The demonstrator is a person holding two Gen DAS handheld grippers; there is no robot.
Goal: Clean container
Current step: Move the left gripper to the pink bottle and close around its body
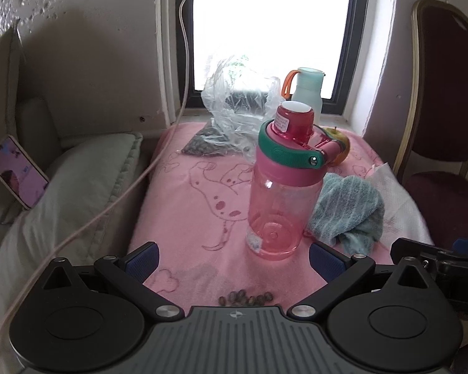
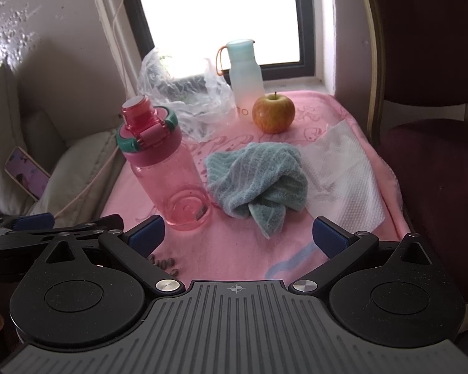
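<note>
Pink translucent plastic, the one water bottle (image 1: 282,184) stands upright with its lid closed on the pink blanket (image 1: 196,205), just ahead of the left gripper (image 1: 232,260), whose fingers are spread and empty. Touching the bottle's right side lies the one crumpled teal cloth (image 2: 259,180), directly ahead of the right gripper (image 2: 238,233), likewise spread and empty. So the left hand seems better placed for the bottle, the right for the cloth.

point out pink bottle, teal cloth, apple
pink bottle (image 1: 280,205): left wrist view, on its clear body.
teal cloth (image 2: 259,180): right wrist view, middle of the crumpled bundle.
apple (image 2: 273,112): right wrist view, front skin.
</note>
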